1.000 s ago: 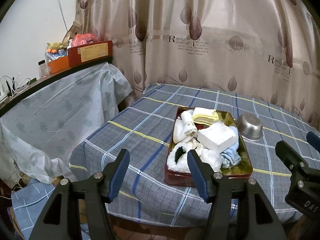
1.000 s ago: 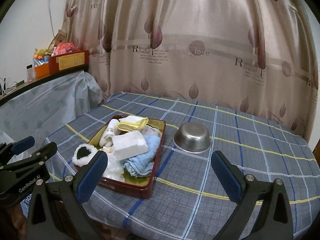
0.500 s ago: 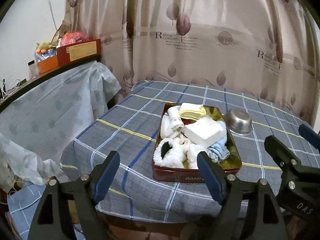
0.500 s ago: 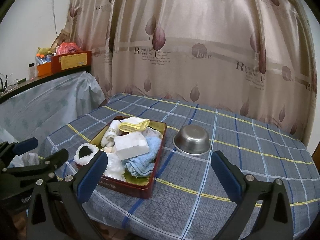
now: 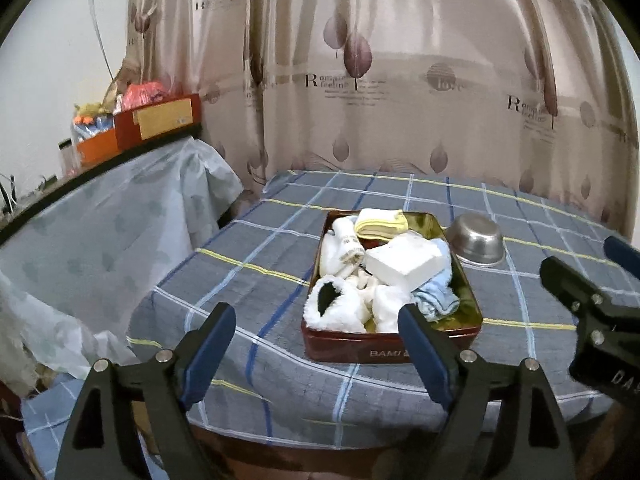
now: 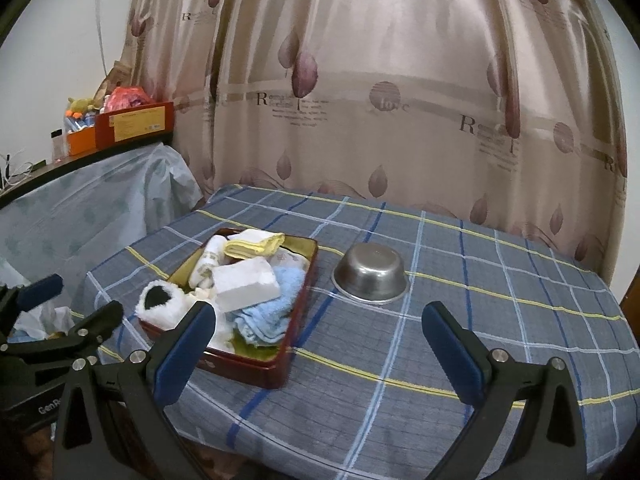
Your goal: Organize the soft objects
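Both tools, left (image 5: 314, 336) and right (image 6: 316, 332), hang spread and empty short of the tin (image 5: 470, 304) on the tabletop (image 6: 440, 344), whose socks and towel (image 6: 276, 304) look light and floppy, so I'd pinch a bunched fold.

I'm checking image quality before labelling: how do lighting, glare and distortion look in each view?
Left wrist view: dim indoor light, strong fisheye bending with black corners, glare on the tin inner wall and steel bowl; soft items stay legible. Right wrist view: same bending, sheen on the curtain, bowl sharp, no motion blur.
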`<state>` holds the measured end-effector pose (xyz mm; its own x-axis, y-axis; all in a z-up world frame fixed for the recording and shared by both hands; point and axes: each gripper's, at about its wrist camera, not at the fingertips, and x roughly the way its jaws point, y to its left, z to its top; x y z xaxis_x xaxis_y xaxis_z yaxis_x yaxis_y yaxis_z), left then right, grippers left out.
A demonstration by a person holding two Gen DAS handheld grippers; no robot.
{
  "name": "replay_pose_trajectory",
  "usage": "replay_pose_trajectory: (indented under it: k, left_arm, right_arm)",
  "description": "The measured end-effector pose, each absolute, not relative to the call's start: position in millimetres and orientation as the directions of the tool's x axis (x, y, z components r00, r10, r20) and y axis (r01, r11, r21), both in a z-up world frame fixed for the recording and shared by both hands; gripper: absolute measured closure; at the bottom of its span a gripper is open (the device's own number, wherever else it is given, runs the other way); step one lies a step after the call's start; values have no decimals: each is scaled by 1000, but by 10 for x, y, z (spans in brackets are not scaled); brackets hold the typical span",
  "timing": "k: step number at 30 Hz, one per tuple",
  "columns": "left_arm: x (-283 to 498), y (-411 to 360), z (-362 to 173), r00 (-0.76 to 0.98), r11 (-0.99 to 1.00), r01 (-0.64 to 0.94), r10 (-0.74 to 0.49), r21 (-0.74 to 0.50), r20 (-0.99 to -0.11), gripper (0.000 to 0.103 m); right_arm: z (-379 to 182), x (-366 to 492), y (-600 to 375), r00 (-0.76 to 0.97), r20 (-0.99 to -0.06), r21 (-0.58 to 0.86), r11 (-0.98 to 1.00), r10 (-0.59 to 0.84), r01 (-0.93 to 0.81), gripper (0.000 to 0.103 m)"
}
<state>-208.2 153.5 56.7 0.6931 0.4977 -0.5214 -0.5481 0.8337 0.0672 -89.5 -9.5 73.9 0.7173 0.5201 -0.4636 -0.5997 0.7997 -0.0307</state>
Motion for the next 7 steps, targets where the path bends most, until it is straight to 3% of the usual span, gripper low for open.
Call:
replay_pose_trajectory:
  k: [7]
  left_arm:
    - [-2049,1550,543,679,837,-546,476,50,-559,17]
  right_arm:
    - [683,-421,-542,756,-491,-6,867,432,-499,0]
